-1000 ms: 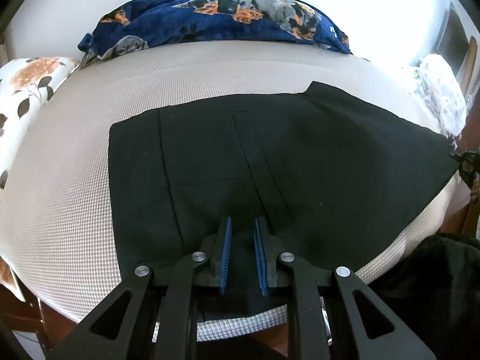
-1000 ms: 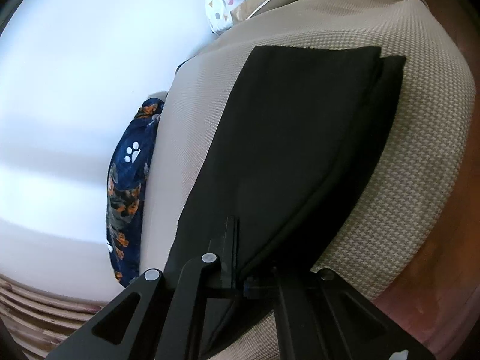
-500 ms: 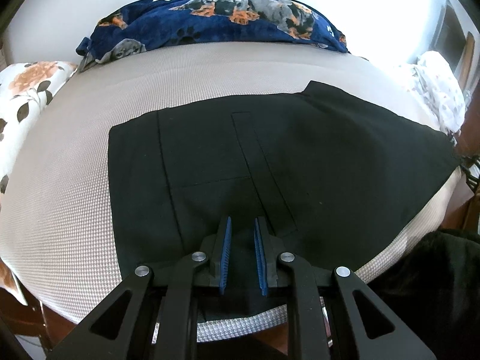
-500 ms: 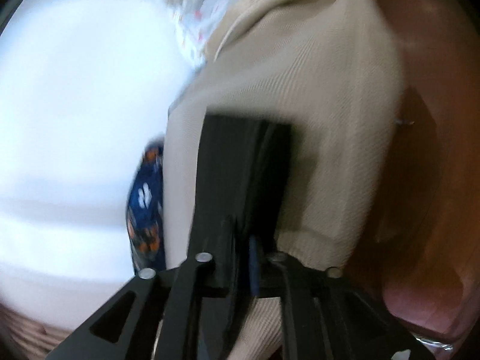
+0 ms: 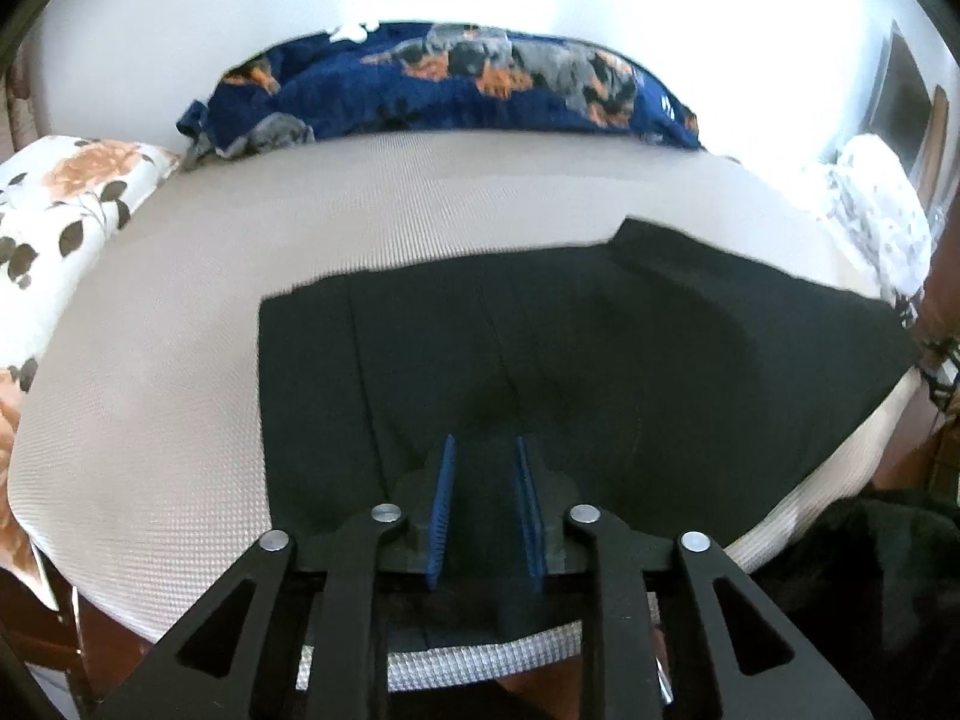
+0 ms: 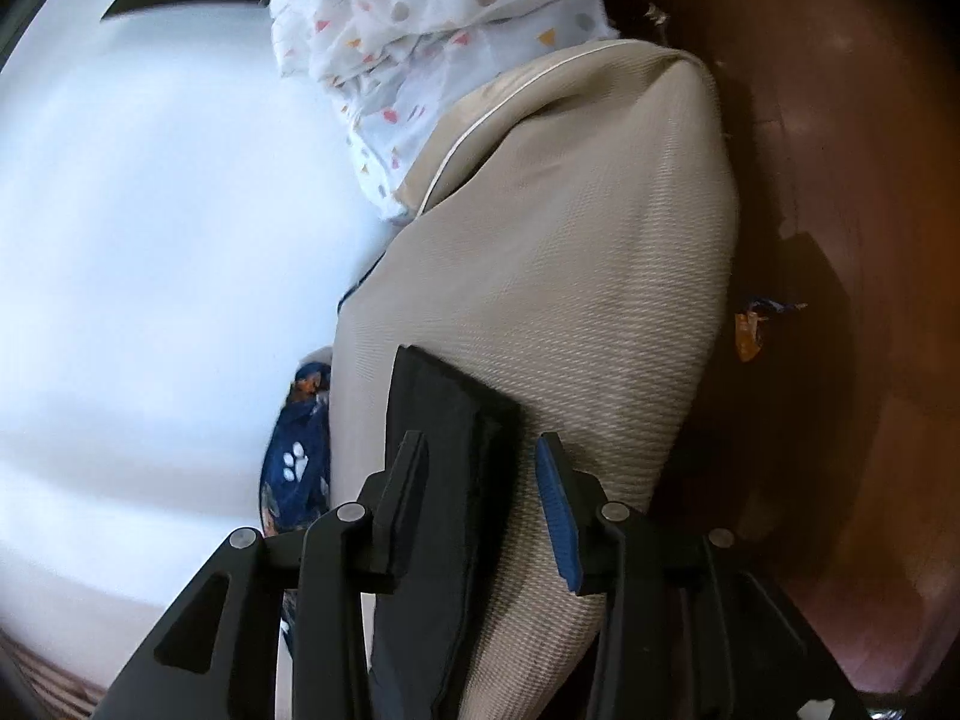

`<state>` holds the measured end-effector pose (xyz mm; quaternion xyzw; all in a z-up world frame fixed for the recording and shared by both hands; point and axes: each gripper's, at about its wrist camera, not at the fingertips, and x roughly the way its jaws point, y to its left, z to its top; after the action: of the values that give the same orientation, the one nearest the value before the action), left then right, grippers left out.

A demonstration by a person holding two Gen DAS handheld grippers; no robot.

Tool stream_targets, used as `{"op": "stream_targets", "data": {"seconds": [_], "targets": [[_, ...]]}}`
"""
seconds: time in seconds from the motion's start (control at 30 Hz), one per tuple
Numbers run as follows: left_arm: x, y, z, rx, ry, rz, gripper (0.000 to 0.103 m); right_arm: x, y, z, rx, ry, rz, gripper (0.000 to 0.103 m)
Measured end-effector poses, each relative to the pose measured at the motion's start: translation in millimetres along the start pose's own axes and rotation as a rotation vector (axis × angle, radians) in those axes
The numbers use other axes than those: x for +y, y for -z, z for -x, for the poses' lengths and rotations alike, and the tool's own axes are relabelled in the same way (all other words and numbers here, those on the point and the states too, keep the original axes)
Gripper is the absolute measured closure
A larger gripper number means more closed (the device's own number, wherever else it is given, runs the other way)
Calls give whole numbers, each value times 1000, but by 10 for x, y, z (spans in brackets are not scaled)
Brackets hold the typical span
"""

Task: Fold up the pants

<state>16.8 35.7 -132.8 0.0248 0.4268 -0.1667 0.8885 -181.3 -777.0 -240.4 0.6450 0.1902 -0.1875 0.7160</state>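
Two claws straddle the black pants (image 5: 600,360) on the bed (image 5: 420,198), long axis crosswise in the left view: left claw (image 5: 483,504) just opening narrowly mid-edge, right claw (image 6: 480,498) just opening, loose at the far-right end.

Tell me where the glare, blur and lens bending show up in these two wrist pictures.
Left wrist view: the wall behind the navy dog-print pillow is blown out white, the pillow looks softly blurred, and the fisheye bows the beige mattress into a dome. Right wrist view: the wall at left is overexposed pale blue, the black pants read as detail-less shadow, and the edges vignette dark.
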Motion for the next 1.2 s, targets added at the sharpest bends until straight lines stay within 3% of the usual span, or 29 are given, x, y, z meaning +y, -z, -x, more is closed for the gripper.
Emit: {"op": "stream_targets", "data": {"seconds": [0.13,0.23,0.37,0.6,0.63,0.7,0.73,0.8,1.2], "targets": [[-39,-31,35,-19,-14,-15,60,51,31,-116,22,-2,2,66],[-48,-29,45,-28,-15,-13,55,127,98,-172,49,-42,19,65],[-19,-31,28,-21,-11,8,53,235,133,-291,94,-18,88,65],[-5,-50,10,-18,-16,22,48,246,68,-356,69,-14,63,64],[-17,-60,7,-18,-20,17,48,296,70,-398,76,13,88,68],[-48,-84,13,-25,-30,6,45,369,78,-479,102,98,134,91],[-56,-92,12,-22,-41,3,37,404,84,-498,104,121,152,91],[-74,-106,16,-23,-68,-4,32,458,84,-509,104,156,176,91],[-76,-118,17,-29,-164,-42,23,499,75,-536,91,201,175,91]]}}
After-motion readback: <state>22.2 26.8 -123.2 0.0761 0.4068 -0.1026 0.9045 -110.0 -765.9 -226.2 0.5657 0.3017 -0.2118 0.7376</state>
